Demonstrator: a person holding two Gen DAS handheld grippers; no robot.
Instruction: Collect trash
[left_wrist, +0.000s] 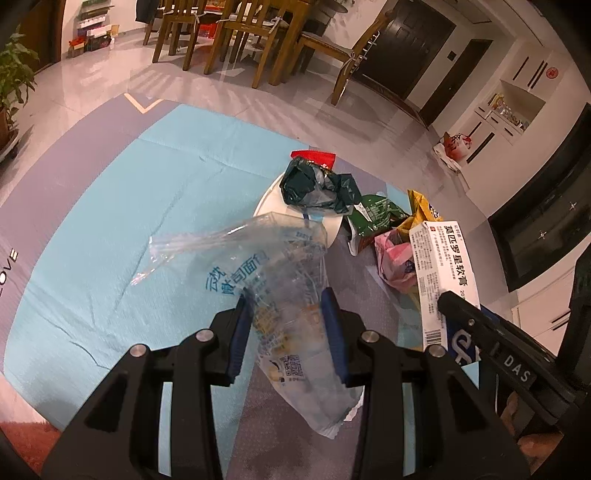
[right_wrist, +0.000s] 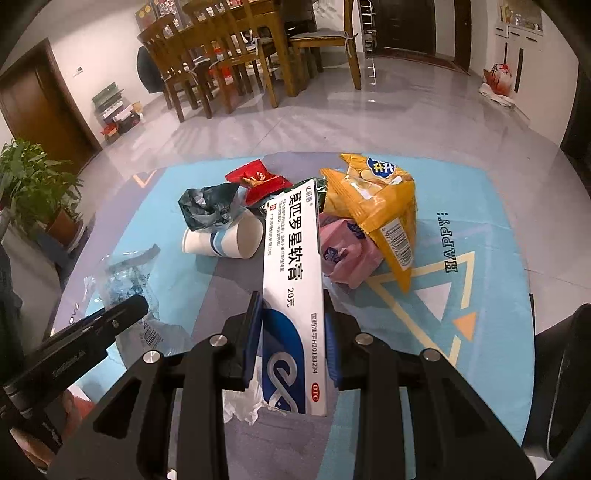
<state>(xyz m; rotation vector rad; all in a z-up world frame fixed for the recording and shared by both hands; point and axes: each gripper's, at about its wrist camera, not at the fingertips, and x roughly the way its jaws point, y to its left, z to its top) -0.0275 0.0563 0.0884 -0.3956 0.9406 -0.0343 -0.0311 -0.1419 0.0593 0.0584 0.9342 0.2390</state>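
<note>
A dining room with wooden chairs (right_wrist: 229, 55) and a glossy tiled floor lies behind a blue play mat (left_wrist: 110, 221), and the trash is on this mat. The mat is on the floor, so there is no worktop here.

The left gripper (left_wrist: 288, 332) has its jaws closed narrowly on a clear plastic bag (left_wrist: 258, 266), which hangs crumpled between the pads. The right gripper (right_wrist: 291, 339) has its jaws closed on a white ointment box (right_wrist: 291, 251), holding it by the lower end so that the long part points forward over the pile.

The rest of the trash lies just ahead: a paper cup (right_wrist: 225, 236) on its side with a dark crumpled bag (right_wrist: 207, 206) touching it, a red wrapper (right_wrist: 258, 177) behind, a yellow chip bag (right_wrist: 373, 199), a pink wrapper (right_wrist: 347, 254) under it, and a green packet (left_wrist: 373, 218) between them.

Both grippers seem to be full, so the step in hand is probably to carry the two items to a collecting place; no bin is visible. To do it well, each grip should be kept firm. The bag is thin and slippery and may slide out, so the left gripper should not loosen. The box is held near one end, so it may tilt; moving it slowly and clear of the chip bag will avoid pushing the pile.
</note>
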